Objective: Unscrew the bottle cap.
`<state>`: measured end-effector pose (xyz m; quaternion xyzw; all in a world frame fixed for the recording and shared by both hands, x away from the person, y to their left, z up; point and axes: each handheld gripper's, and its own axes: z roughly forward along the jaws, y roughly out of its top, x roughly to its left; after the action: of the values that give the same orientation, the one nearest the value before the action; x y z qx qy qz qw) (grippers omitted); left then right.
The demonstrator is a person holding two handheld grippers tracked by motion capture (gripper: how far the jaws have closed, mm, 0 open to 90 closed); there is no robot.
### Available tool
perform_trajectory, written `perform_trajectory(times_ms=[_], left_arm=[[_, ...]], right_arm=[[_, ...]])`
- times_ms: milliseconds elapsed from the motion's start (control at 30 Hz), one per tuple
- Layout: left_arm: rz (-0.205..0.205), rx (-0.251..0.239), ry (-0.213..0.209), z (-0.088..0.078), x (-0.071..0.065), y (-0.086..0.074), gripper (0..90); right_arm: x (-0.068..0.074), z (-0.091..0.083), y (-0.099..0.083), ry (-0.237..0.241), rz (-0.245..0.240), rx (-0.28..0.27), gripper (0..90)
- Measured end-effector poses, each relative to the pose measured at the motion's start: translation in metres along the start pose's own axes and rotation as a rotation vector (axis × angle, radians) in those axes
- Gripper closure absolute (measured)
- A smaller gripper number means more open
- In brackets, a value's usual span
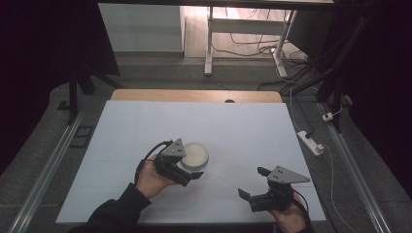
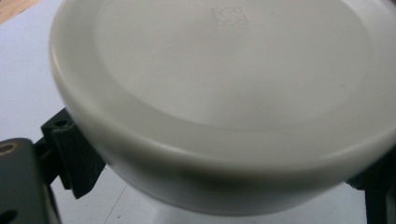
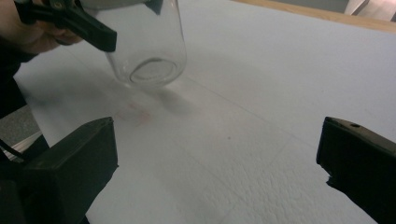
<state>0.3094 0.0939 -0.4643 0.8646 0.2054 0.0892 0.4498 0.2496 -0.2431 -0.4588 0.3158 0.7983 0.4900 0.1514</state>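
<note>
A clear glass jar [image 3: 148, 46] with a round white lid [image 1: 195, 154] stands a little left of the table's middle. My left gripper [image 1: 189, 164] is shut on that lid [image 2: 224, 88], one black jaw pressed to each side of its rim. In the right gripper view the jar leans, its round base turned toward the camera, and I cannot tell whether it touches the sheet. My right gripper [image 1: 252, 182] is open near the front right edge, about a hand's width from the jar. Between its jaws, the right gripper [image 3: 217, 149] has only bare white sheet.
A white sheet [image 1: 145, 126] covers the table, with a strip of wood [image 1: 194, 95] bare along the far edge. On the floor to the right lie a power strip [image 1: 311, 142] and cables. A white desk frame [image 1: 210, 43] stands beyond the table.
</note>
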Motion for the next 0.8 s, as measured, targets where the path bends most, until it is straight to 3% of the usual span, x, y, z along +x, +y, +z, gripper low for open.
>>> perform_trajectory(times_ms=[233,567,800], left_arm=[[0.010,0.000,-0.018,0.001,0.000,0.000,7.5],[0.025,0.011,-0.044,0.002,-0.001,0.001,7.5],[0.029,0.010,-0.058,0.003,-0.002,0.002,7.5]], right_arm=[[0.003,0.006,0.013,0.042,0.010,-0.013,0.0],[0.012,0.021,0.029,0.019,-0.030,0.012,0.0],[0.016,0.032,0.043,0.071,-0.028,0.021,0.0]])
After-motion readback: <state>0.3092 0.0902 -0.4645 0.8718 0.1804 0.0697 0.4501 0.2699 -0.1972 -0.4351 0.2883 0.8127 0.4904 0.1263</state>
